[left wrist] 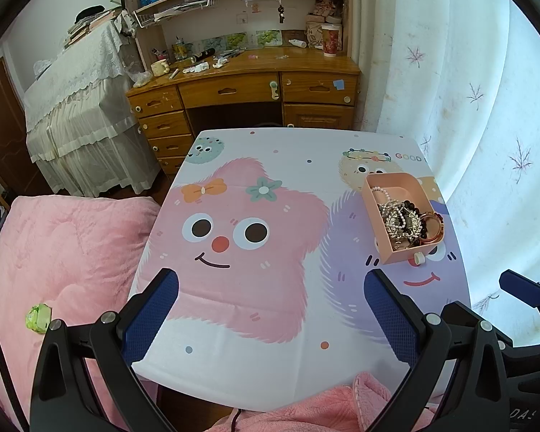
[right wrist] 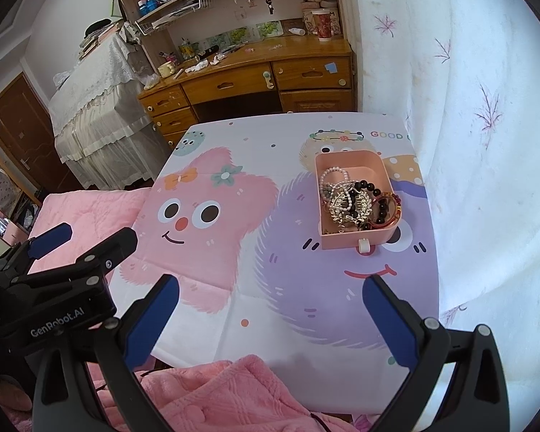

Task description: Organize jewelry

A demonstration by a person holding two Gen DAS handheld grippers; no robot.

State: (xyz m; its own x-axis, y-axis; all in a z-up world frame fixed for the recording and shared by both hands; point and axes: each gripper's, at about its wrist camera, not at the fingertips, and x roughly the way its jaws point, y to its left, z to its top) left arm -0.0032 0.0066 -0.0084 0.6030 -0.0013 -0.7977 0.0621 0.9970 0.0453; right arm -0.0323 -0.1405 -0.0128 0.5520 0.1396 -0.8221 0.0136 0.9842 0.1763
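"GOOD" is printed on the cartoon cloth covering the surface (right wrist: 234,324), near its far right corner. "GenRobot.AI" is read on the body of the left tongs (right wrist: 90,241) only in the right wrist view; in the left wrist view just the fragment "DAS" is made out at the lower right edge. The left tongs (left wrist: 270,288) and the right tongs (right wrist: 270,288) are both held wide apart, with nothing between them, above the near edge. The pink tray (right wrist: 352,241) is set toward the far right of the surface, and the jewelry (right wrist: 356,203) is heaped inside it: pearl strands, dark beads, bangles. A green wrapper (left wrist: 38,318) on the pink bed (left wrist: 64,244) is shown only in the left wrist view.
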